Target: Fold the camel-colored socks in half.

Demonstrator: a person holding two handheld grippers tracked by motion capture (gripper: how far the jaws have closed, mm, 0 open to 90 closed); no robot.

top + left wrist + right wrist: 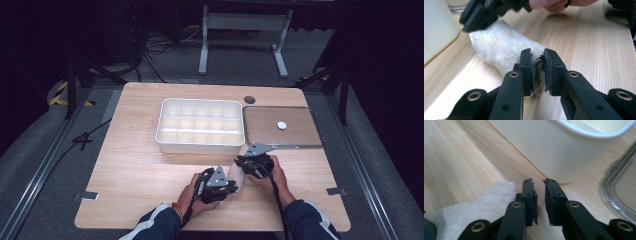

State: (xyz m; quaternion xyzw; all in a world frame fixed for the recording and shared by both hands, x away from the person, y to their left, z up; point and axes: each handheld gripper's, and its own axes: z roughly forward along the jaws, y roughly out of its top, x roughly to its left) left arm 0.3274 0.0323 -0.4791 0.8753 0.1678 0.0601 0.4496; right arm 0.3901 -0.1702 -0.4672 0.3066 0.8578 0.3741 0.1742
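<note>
- Sock (499, 47), cream and ribbed, flat on wooden table (135, 165) near front edge, between both hands, just in front of white divided organiser box (200, 125).
- Left gripper (539, 72): clenched on sock's near end, fabric pinched between pads, held by left hand (192, 197).
- Right gripper (539, 195): narrow gap between pads, nothing visibly clamped; sock edge just beside and partly under its left jaw; tips low over table, pointing at box wall. Seen from left gripper view, tips right at sock's far end; actual contact impossible to tell.
- Right hand (277, 175) behind it, close to box's front right corner.
- Farther right: clear-rimmed tray (300, 142) with small white disc (282, 125) on it.
</note>
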